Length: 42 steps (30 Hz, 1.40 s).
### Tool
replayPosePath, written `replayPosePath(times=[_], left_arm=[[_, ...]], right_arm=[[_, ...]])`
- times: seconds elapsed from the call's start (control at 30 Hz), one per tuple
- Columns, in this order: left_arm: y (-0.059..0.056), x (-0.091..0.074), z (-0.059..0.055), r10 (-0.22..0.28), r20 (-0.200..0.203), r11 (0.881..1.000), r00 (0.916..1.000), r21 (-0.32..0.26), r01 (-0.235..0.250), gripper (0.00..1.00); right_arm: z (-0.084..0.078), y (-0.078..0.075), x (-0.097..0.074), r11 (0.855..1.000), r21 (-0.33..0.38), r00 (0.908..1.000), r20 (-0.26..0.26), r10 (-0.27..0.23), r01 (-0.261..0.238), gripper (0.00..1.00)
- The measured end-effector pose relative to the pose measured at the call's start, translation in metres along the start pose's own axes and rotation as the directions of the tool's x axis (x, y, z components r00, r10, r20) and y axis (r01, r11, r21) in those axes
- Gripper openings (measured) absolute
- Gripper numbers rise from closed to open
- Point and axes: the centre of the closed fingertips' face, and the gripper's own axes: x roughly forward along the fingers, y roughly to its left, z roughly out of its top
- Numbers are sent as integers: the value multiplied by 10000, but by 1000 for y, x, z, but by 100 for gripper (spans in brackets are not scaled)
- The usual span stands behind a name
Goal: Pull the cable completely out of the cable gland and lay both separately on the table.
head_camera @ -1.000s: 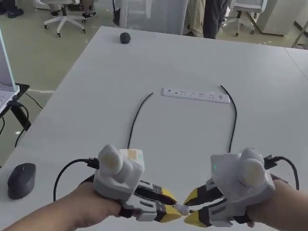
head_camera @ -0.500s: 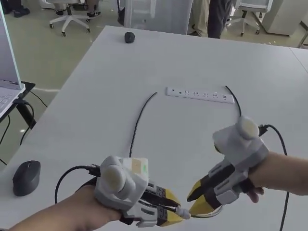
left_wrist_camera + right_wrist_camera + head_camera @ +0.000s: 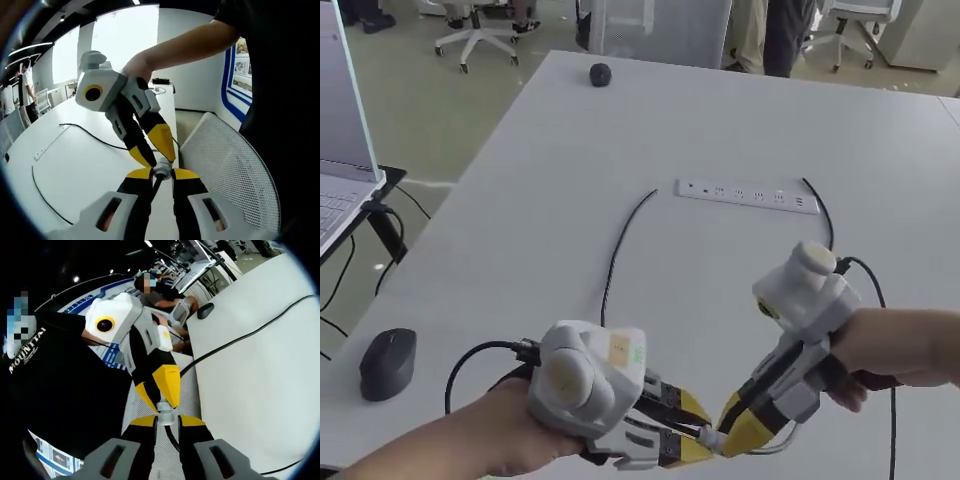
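A small white cable gland [image 3: 707, 437] hangs over the table's near edge, pinched between both grippers' yellow tips. My left gripper [image 3: 695, 442] comes in from the left, shut on the gland [image 3: 161, 169]. My right gripper [image 3: 722, 440] slants down from the right and meets the same spot. The gland [image 3: 165, 412] sits at its tips, and the black cable [image 3: 172, 437] runs back between its jaws. A short loop of that cable [image 3: 772, 451] shows under the right gripper. Whether the right jaws pinch the cable or the gland's end is hard to tell.
On the white table [image 3: 720, 120] lie a white power strip [image 3: 748, 195] with its black cord [image 3: 825, 220], a loose black cable [image 3: 616, 250], a dark mouse [image 3: 388, 362] at the left edge and a small dark object [image 3: 600, 73] far back. A laptop [image 3: 340, 150] stands off the left side.
The right gripper's body has lifted and tilted so its tips point steeply down at the gland. The left gripper keeps its hold in about the same place.
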Motion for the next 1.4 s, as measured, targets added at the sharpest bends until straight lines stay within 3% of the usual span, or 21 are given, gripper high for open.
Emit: replayPosePath(times=[0.07, 0.3, 0.57, 0.63, 0.73, 0.97, 1.1, 1.27, 1.3, 1.33, 1.4], left_arm=[[-1, 0, -2, -54, -111, 9999, 9999, 112, 55, 15], [-1, 2, -1, -116, -106, 9999, 9999, 5, 116, 15], [1, 6, -4, -192, -263, 9991, 9995, -390, 181, 15], [2, 7, -5, -135, -342, 9992, 9993, -385, 122, 15], [3, 7, -6, -122, -327, 9970, 9994, -766, 97, 15], [6, 6, -8, -67, -325, 9922, 9995, -1246, 26, 14], [5, 4, -10, -40, -338, 9856, 9994, -1692, -17, 14], [2, 5, -7, -174, -53, 9739, 9998, -2265, 158, 14], [4, 5, -8, -41, -103, 9746, 9999, -2238, 17, 14], [4, 4, -8, -63, -81, 9713, 9999, -2378, 42, 14], [8, 5, -10, 70, -141, 9687, 9999, -2479, -103, 14]], right_arm=[[3, 4, -1, 9990, 249, 9989, 279, 375, -382, 9], [-2, 4, 0, 9991, 176, 9993, -19, 387, -386, 10], [-3, 1, 4, 9999, -123, 9994, -351, 51, -55, 9], [-4, -3, 4, 9959, -875, 9984, -498, -254, 210, 8], [-5, -1, 5, 9943, -991, 9968, -650, -458, 393, 6], [-3, -4, 6, 9865, -1320, 9929, -570, -1047, 964, 4], [-3, -4, 7, 9704, -1772, 9829, -536, -1762, 1643, 3], [-5, -2, 7, 9570, -2066, 9728, -676, -2217, 2038, 2], [-2, -6, 5, 9348, -2477, 9594, -567, -2762, 2545, 2], [-3, -4, 6, 9376, -2380, 9597, -595, -2746, 2535, 3], [-1, -9, 5, 9158, -2737, 9463, -519, -3190, 2938, 3]])
